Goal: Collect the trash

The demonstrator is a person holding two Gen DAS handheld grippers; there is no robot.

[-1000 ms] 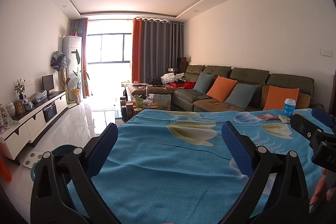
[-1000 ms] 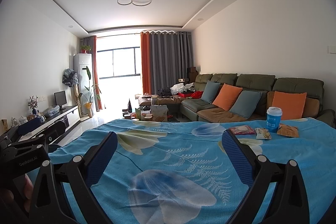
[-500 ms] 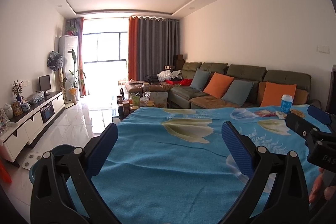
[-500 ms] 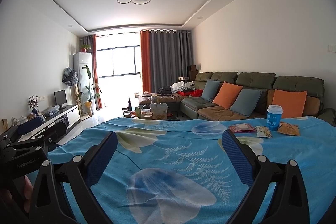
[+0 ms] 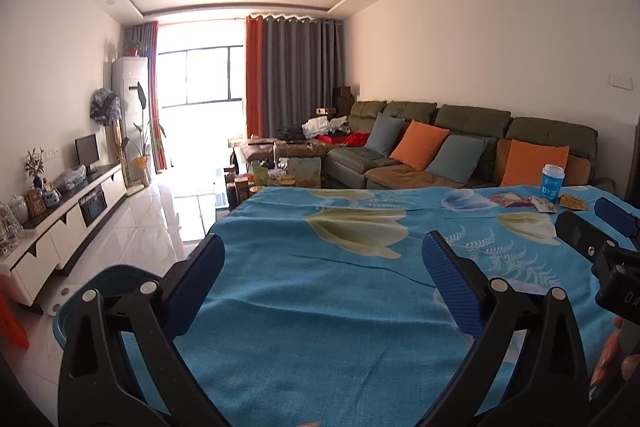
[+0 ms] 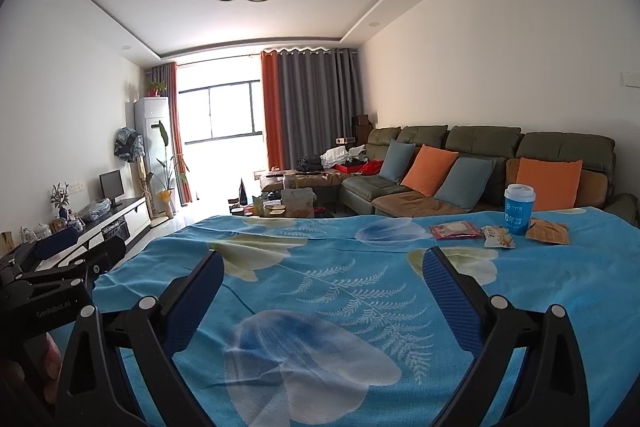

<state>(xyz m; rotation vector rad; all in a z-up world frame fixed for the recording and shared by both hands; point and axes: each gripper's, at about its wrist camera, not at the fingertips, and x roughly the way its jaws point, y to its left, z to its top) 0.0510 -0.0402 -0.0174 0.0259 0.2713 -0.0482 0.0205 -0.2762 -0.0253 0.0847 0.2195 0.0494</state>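
Trash is lying in a small cluster at the far right of the desk [image 6: 320, 307], which is draped in a blue floral cloth: a red wrapper [image 6: 455, 230], a pale wrapper [image 6: 498, 237], a blue cup [image 6: 519, 209] and an orange packet [image 6: 547, 231]. The pale wrapper is sitting between the red wrapper and the cup; the packet is lying just beside the cup, and we cannot tell whether they are touching.

We are holding the right gripper [image 6: 320, 297] and the left gripper [image 5: 322, 273] low over the near part of the cloth, both well apart from the cluster. Both sets of jaws are standing wide apart and gripping nothing. Nothing is collected yet.

A teal bin [image 5: 104, 287] is showing at the desk's left edge, below the left gripper; we are judging it the likely receptacle, though its inside is hidden.

For the reach now in hand, we are recommending the right gripper, being the nearer side. We are advising:
- starting with the red wrapper, the item lying clearest of the others;
- coming in low and level, one pad sliding under an edge, since flat film is offering little to pinch;
- avoiding a bite into the cloth, which is looking loose and wrinkled;
- leaving the cup upright until last, as its contents are unknown and a nudge from a passing finger is likely to tip it.
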